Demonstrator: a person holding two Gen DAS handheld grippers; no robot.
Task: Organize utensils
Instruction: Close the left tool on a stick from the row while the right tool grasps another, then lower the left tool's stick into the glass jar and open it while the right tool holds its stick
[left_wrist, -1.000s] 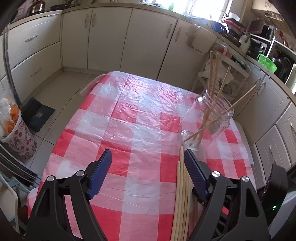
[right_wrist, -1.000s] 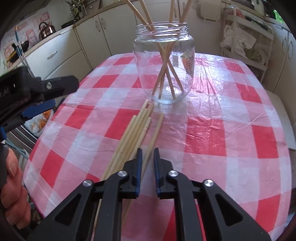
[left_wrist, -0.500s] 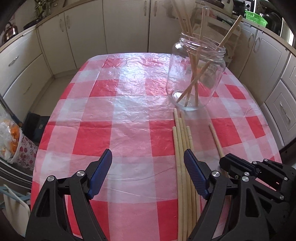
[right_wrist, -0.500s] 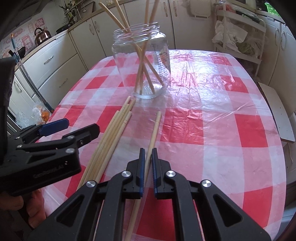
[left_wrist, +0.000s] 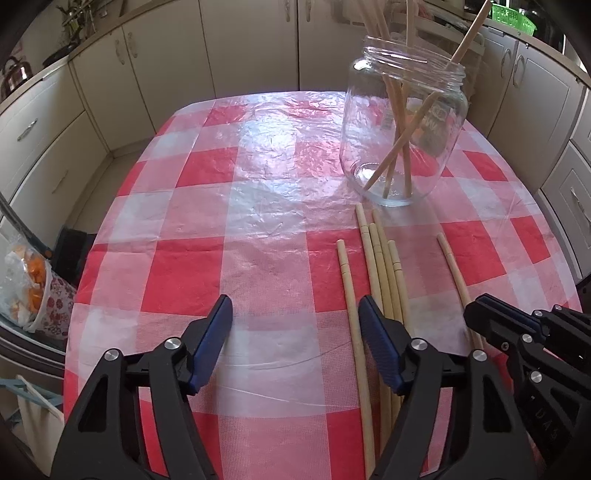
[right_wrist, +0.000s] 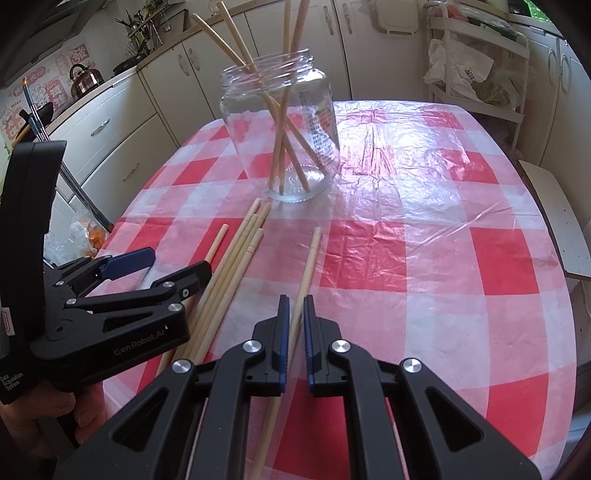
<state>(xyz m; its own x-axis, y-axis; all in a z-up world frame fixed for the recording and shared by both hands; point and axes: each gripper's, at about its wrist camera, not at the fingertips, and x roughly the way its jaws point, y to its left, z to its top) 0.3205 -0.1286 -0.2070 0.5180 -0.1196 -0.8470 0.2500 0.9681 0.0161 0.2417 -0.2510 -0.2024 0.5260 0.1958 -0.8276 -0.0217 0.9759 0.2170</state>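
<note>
A clear glass jar (left_wrist: 402, 136) stands on the red-and-white checked tablecloth (left_wrist: 229, 221) and holds several wooden chopsticks; it also shows in the right wrist view (right_wrist: 284, 133). Several loose chopsticks (left_wrist: 384, 266) lie in a bundle in front of the jar, one (left_wrist: 352, 314) slightly apart on the left. A single chopstick (right_wrist: 306, 266) lies to the right of the bundle. My left gripper (left_wrist: 295, 325) is open above the cloth, its right finger over the bundle. My right gripper (right_wrist: 294, 321) is nearly shut, its jaws on either side of the single chopstick.
Cream kitchen cabinets (left_wrist: 155, 70) surround the table. A white shelf rack with bags (right_wrist: 476, 70) stands behind it at the right. A bag with orange items (left_wrist: 26, 280) sits on the floor at the left. A kettle (right_wrist: 83, 77) stands on the counter.
Both grippers have drawn closer to the table. The left gripper has shifted right over the bundle. One chopstick now lies apart on the bundle's left. The right jaws stay around the single chopstick.
</note>
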